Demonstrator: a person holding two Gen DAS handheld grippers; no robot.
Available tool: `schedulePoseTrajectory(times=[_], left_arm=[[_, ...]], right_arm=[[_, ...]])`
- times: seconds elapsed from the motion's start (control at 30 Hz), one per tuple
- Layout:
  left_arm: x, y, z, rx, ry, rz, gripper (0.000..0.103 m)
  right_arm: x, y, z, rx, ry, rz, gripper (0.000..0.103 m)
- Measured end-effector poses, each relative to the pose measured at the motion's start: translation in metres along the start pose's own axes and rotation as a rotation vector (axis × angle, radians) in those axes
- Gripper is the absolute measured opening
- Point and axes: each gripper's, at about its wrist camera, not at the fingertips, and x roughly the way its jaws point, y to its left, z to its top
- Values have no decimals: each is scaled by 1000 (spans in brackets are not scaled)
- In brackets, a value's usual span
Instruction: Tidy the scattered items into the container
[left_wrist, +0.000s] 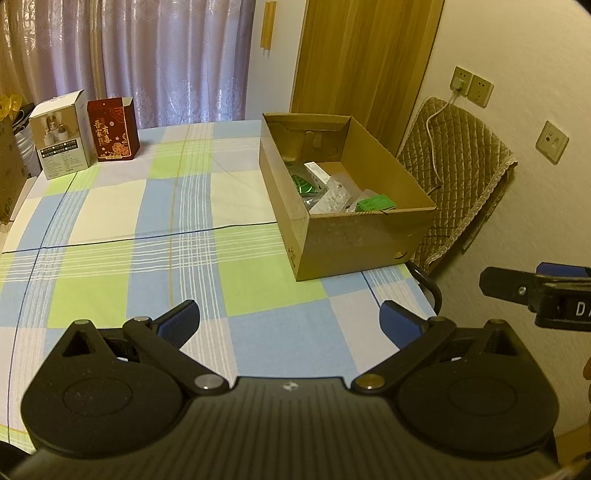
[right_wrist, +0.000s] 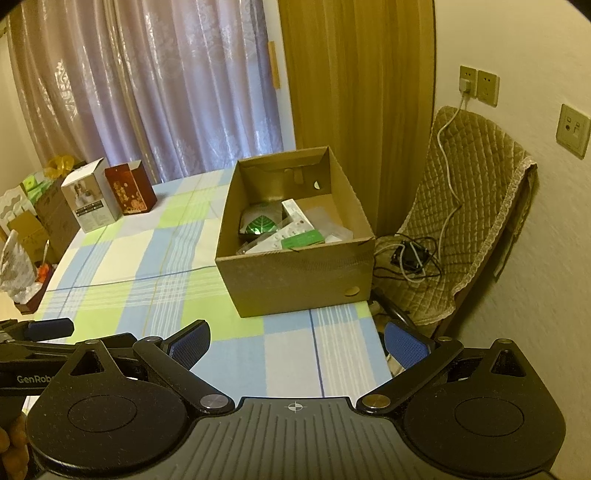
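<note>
Box (left_wrist: 347, 236) sat at table's (left_wrist: 110, 206) far right edge — nearer your right gripper (right_wrist: 297, 349); both it & left gripper (left_wrist: 290, 323) were spread, empty.

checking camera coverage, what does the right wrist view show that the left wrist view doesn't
Only the right wrist view shows the black device and tangled cables on the chair seat, plus the clutter of bags and cartons beyond the table's far left edge.

Only the left wrist view shows the wooden strip on the wall clear of the curtain.

Both show the cardboard box holding packets, the checked tablecloth, the white carton, the red carton, the quilted chair cover, and each open tool: left, right.
</note>
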Motion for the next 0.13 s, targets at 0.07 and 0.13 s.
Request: schedulePoseTrajectory(times=[0.07, 0.13], left_arm=[[-1, 0, 0, -1, -5, -2, 102], [-1, 0, 0, 0, -10, -3, 102]], right_arm=[[1, 0, -1, -1, 4, -2, 103], [2, -1, -2, -2, 8, -3, 103]])
